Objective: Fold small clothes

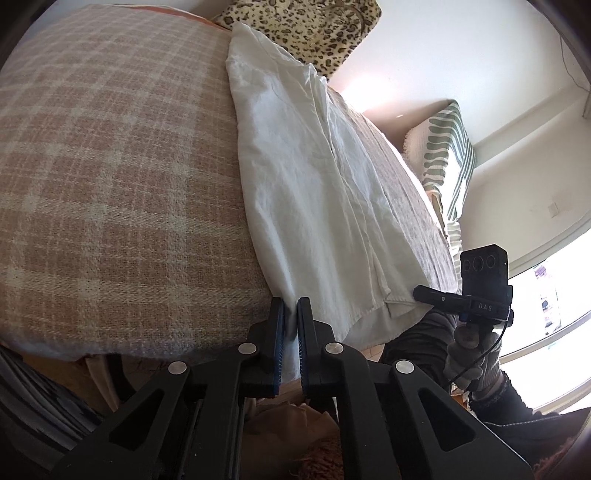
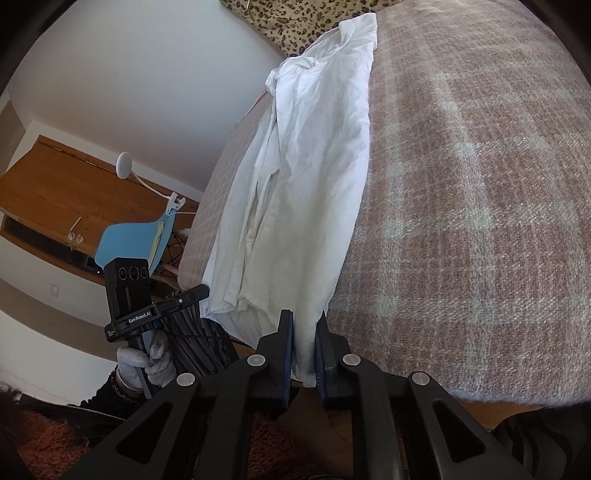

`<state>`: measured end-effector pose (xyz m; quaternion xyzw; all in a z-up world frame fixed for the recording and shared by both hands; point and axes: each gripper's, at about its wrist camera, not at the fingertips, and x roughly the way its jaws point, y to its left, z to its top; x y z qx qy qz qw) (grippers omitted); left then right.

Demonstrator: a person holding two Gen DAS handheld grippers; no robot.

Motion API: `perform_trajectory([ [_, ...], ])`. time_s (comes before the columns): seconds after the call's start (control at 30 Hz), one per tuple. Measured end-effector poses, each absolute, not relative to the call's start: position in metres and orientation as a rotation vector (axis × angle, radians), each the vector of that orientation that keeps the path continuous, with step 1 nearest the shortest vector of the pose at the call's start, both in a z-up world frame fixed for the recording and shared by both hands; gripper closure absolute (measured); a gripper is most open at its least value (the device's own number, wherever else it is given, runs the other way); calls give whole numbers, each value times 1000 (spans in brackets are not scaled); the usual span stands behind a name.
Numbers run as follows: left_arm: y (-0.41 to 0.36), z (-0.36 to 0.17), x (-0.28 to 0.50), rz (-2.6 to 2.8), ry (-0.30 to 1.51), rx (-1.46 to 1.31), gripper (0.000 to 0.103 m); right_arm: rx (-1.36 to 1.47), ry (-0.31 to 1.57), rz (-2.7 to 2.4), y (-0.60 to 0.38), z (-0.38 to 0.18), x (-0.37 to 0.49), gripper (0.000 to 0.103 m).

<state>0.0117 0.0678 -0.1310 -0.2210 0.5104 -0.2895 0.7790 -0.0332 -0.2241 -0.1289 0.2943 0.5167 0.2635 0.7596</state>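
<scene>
The left gripper [image 1: 290,314] is pinching the near hem of the white garment [image 1: 303,177] at the bed's edge, jaws nearly together. The right gripper [image 2: 304,325] is clamping the hem's other corner. The garment is lying lengthwise along the checked blanket [image 1: 110,177], reaching toward a leopard-print pillow [image 1: 314,26].

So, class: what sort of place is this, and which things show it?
Most likely a bedroom at home: a bed under a plaid blanket, a leopard-print pillow at its far end, and a white garment laid out for folding.
</scene>
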Motion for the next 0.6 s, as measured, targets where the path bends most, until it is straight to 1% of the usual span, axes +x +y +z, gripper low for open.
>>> perform_trajectory([
  [0.27, 74, -115, 22, -665, 1059, -557, 98, 732, 1044, 612, -234, -112, -29, 97],
  [0.43, 71, -98, 41, -675, 1009, -532, 98, 799, 991, 628, -240, -100, -16, 97],
  [0.53, 67, -86, 52, -679, 975, -513, 98, 788, 972, 628, -239, -91, -4, 98],
  [0.6, 66, -85, 57, -676, 984, -494, 98, 769, 964, 621, -237, -86, 3, 98],
])
